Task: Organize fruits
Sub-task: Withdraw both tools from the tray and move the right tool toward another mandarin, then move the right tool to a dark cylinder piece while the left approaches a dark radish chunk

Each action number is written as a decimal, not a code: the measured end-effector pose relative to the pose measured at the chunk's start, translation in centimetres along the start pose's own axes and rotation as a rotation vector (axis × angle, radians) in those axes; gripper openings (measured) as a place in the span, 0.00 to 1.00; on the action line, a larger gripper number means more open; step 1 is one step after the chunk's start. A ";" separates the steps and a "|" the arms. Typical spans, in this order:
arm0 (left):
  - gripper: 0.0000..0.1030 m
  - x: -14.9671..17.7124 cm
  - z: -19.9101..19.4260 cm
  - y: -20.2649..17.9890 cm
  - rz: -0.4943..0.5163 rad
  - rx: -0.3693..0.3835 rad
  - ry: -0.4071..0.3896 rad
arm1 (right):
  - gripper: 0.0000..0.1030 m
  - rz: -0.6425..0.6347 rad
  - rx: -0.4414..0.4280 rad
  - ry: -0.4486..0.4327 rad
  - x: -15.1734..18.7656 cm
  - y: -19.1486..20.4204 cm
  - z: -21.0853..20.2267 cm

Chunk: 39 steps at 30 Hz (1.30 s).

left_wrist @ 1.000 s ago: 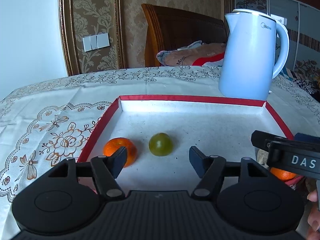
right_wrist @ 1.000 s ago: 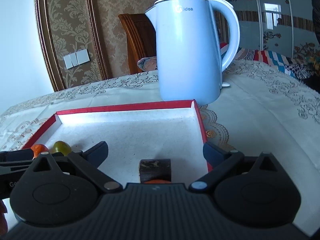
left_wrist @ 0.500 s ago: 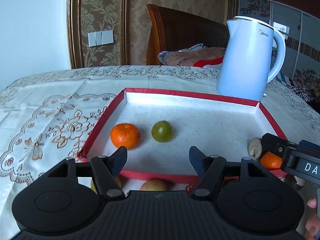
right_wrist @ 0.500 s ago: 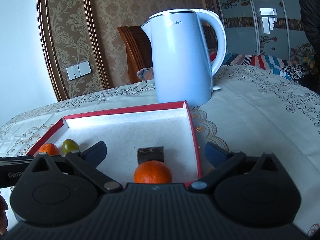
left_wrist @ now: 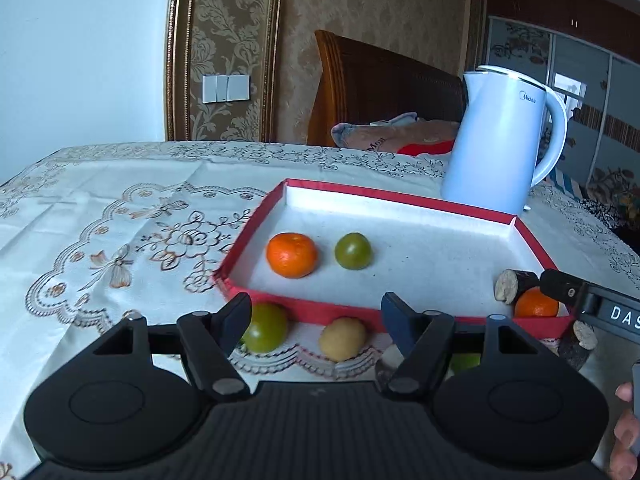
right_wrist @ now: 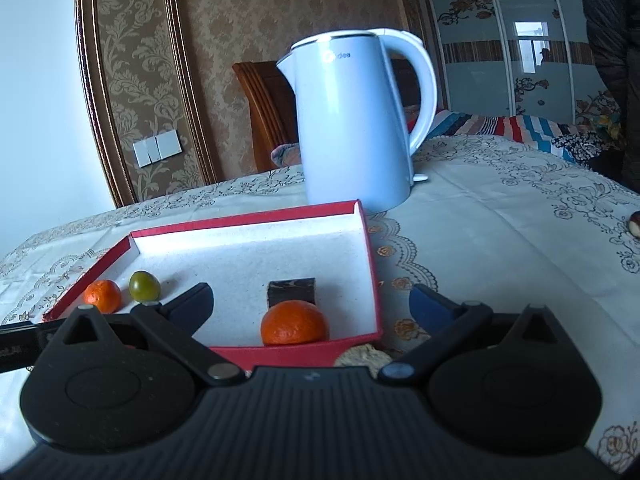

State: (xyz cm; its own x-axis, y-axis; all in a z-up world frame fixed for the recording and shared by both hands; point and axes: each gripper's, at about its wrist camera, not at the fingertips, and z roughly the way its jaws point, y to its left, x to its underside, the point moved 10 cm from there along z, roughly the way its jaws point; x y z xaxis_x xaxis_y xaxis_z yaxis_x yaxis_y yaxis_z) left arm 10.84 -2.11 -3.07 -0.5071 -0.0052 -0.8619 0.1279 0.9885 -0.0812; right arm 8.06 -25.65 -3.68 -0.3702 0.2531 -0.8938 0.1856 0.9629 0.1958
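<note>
A red-rimmed white tray holds an orange and a green fruit at its left. At its right lie a second orange and a dark cane piece. On the cloth before the tray lie a green fruit, a yellowish fruit and another green one. My left gripper hangs over them, jaws opening, gripping nothing. My right gripper stands open before the tray, facing the second orange and the cane piece. One of its fingers shows in the left view.
A pale blue kettle stands just behind the tray's far right corner. Another cane piece lies outside the tray at the right. A small fruit sits far right on the embroidered tablecloth. A chair and wall lie beyond.
Both grippers have drawn back from over the tray to its front edge. The loose fruits before the tray and the second orange have come into view.
</note>
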 end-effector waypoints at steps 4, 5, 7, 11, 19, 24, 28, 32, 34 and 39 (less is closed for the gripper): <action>0.69 0.7 -0.6 1.5 -0.030 -0.006 0.002 | 1.00 0.005 -0.015 0.011 0.6 -0.2 -0.8; 0.69 0.9 -0.6 1.8 -0.044 -0.003 0.010 | 1.00 0.012 -0.021 0.012 0.7 -0.3 -1.1; 0.69 1.1 -0.3 2.0 -0.070 0.014 0.030 | 1.00 0.027 -0.022 0.006 1.1 -0.6 -1.7; 0.69 1.6 -0.1 1.2 -0.032 0.020 0.045 | 1.00 0.061 -0.026 0.022 2.3 -1.8 -2.6; 0.69 2.2 -0.1 0.2 -0.002 0.042 0.056 | 1.00 0.041 -0.022 0.077 3.7 -3.9 -4.5; 0.73 2.2 -0.1 0.3 -0.013 0.047 0.059 | 1.00 -0.044 -0.004 0.066 4.1 -3.6 -5.4; 0.76 2.2 -0.1 0.3 -0.015 0.041 0.056 | 0.99 -0.105 0.074 0.086 3.7 -4.3 -4.5; 0.76 2.2 -0.1 0.3 -0.013 0.041 0.056 | 0.97 -0.082 0.057 0.153 4.1 -4.8 -3.2; 0.76 2.2 -0.1 0.3 -0.012 0.041 0.055 | 0.97 -0.089 0.055 0.161 4.1 -4.7 -2.8; 0.76 2.2 -0.1 0.1 -0.017 0.052 0.056 | 0.97 -0.115 0.071 0.172 3.8 -4.3 -1.6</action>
State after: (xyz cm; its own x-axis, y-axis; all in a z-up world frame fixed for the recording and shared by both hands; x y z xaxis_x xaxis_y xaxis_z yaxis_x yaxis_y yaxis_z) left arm 9.60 -2.03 -4.92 -0.5566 -0.0114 -0.8307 0.1624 0.9791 -0.1223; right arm 4.44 -28.68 -7.25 -0.5410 0.1603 -0.8256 0.1947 0.9789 0.0624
